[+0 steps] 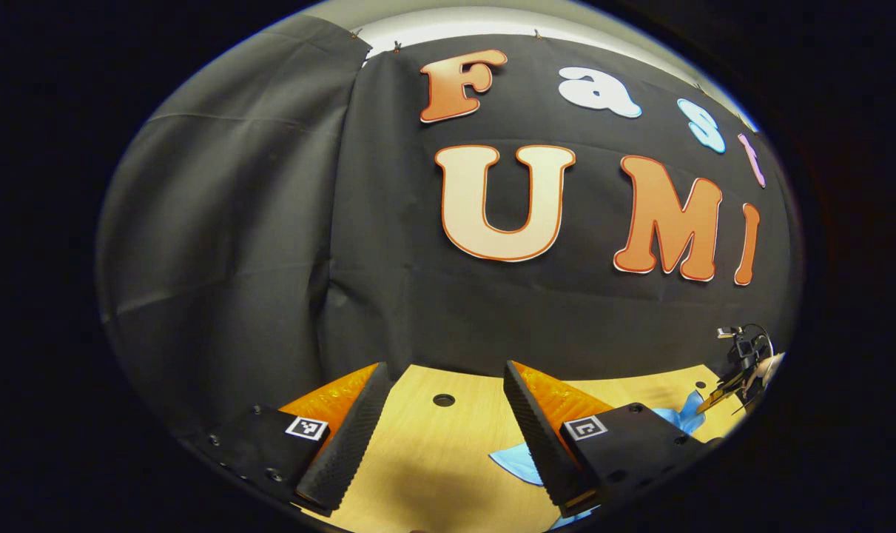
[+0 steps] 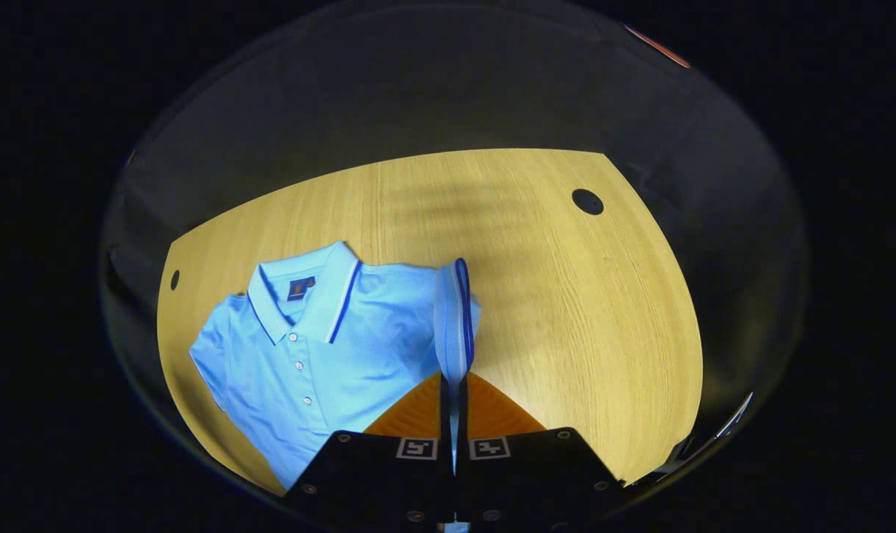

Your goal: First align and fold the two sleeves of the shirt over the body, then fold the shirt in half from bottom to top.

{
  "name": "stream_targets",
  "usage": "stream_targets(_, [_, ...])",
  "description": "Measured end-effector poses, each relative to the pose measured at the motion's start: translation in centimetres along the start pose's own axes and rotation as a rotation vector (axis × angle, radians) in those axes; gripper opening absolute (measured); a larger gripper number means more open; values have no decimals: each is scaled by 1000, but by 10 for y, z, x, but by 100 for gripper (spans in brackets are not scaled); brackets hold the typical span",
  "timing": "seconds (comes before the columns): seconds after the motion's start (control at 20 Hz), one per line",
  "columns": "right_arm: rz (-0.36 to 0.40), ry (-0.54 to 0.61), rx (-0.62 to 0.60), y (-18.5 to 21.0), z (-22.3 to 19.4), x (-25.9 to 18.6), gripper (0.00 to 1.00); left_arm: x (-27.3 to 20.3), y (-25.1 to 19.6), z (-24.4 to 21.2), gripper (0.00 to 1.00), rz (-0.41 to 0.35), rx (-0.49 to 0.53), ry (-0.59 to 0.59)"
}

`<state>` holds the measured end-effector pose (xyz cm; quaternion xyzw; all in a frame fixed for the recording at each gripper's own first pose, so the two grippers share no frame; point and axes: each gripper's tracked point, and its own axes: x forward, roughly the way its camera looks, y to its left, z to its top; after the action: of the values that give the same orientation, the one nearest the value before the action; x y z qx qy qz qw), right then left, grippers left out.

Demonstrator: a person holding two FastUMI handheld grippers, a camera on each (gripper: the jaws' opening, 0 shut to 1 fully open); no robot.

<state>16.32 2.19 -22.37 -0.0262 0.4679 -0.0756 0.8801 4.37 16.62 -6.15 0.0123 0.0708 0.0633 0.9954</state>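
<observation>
A light blue polo shirt (image 2: pixel 322 348) lies face up on the wooden table (image 2: pixel 581 311), collar toward the far side. My right gripper (image 2: pixel 453 385) is shut on one sleeve's striped cuff (image 2: pixel 455 318), which stands lifted on edge above the shirt's body. The other sleeve (image 2: pixel 207 355) lies flat at the left. In the left gripper view, my left gripper (image 1: pixel 444 414) is open above bare table (image 1: pixel 433 474), with a bit of the blue shirt (image 1: pixel 518 463) beside its right finger. The right gripper (image 1: pixel 743 363) shows far off at the right edge, held by a hand.
Black cloth walls (image 1: pixel 255 244) close the booth behind the table. Round holes sit in the tabletop: one (image 2: pixel 587 201) at the far right, one (image 2: pixel 174 280) at the left edge, one (image 1: pixel 443 400) ahead of the left gripper. Bare wood spreads right of the shirt.
</observation>
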Motion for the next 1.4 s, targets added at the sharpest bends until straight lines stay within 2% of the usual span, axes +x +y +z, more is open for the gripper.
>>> stream_targets(0.45, [79,1,-35,107,-17,-12,2,4,61,-3,100,3,6,7])
stream_targets(0.75, [175,51,-23,168,-37,-3,4,-2,90,-14,100,30,-12,27])
stream_targets(0.95, [345,57,-6,217,-40,-24,27,-2,88,-22,100,29,-20,45])
stream_targets(1.0, [375,43,-2,225,-38,-30,51,-3,85,-22,100,27,-20,46])
stream_targets(1.05, [397,23,-1,227,-34,-37,53,-3,81,-22,100,23,-21,47])
stream_targets(1.1, [405,3,-1,226,-31,-43,87,-4,76,-22,100,17,-22,47])
stream_targets(1.15, [401,-20,-5,221,-27,-49,90,-4,71,-22,100,12,-23,50])
stream_targets(1.2, [389,-43,-13,214,-23,-53,99,-1,65,-24,100,8,-24,54])
stream_targets(1.4, [335,-163,-39,173,0,-82,98,7,33,-36,100,-18,-35,97])
